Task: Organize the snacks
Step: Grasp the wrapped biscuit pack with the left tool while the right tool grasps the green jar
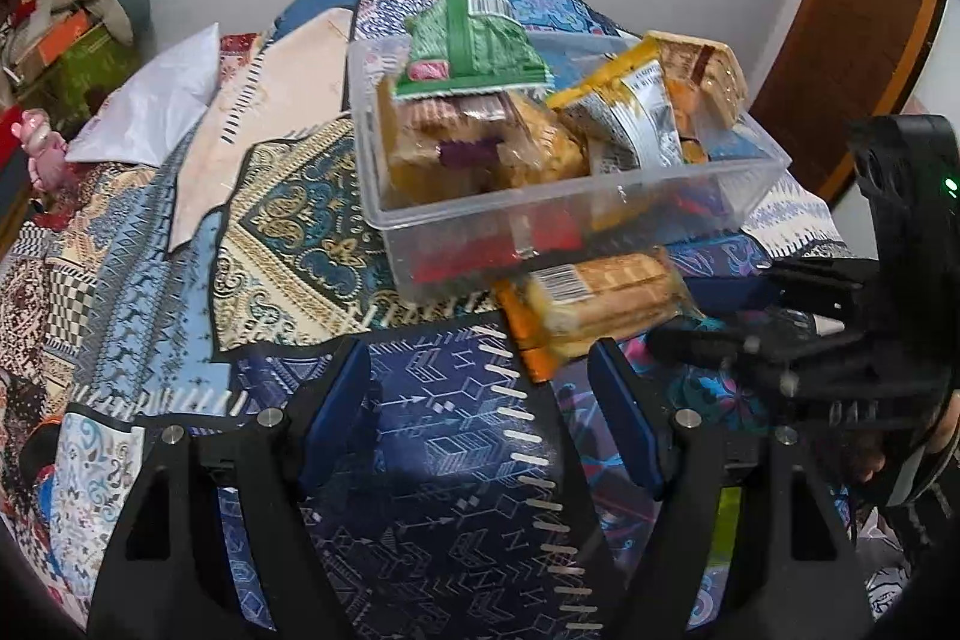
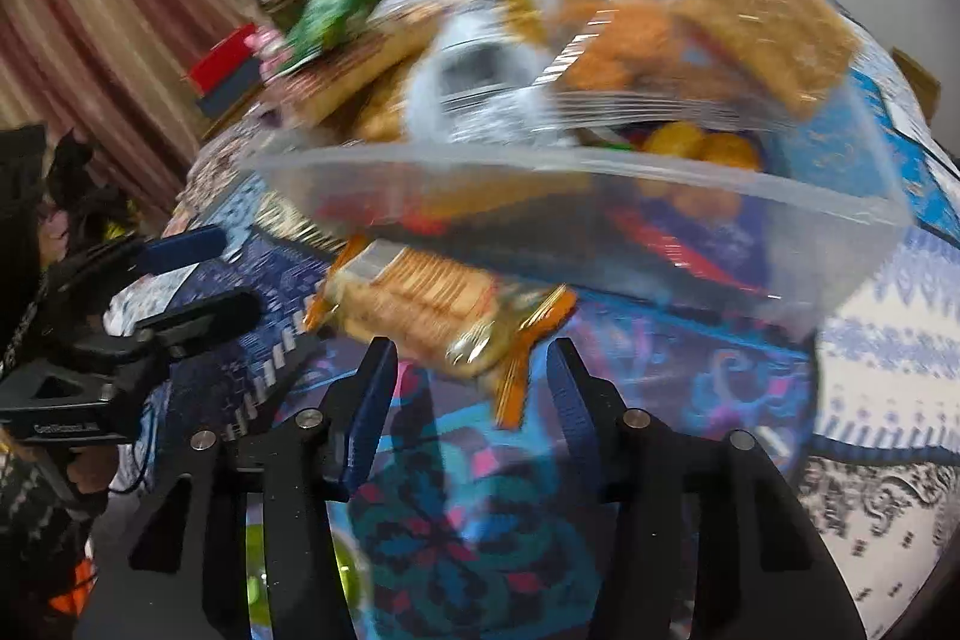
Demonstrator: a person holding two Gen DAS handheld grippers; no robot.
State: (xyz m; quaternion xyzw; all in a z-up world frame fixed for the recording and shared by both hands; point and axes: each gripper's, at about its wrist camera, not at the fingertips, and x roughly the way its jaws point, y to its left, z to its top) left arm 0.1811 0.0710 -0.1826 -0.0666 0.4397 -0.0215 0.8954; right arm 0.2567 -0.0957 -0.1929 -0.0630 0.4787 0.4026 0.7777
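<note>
While my left gripper (image 1: 480, 418) hung with its jaws apart over the patterned bedspread (image 1: 288, 232), nothing lay between them. A clear plastic box (image 1: 564, 196) stood on the bed ahead, heaped with snacks: a green packet (image 1: 474, 40) on top, a yellow packet (image 1: 624, 112) leaning at its right. One biscuit pack (image 1: 600, 304) lay outside, touching the box's near wall. My right gripper (image 2: 474, 376) also stood spread, empty, with that biscuit pack (image 2: 432, 304) just ahead of its tips and the box (image 2: 660, 226) behind it. A white pillow (image 1: 156, 100) lay at the far left.
</note>
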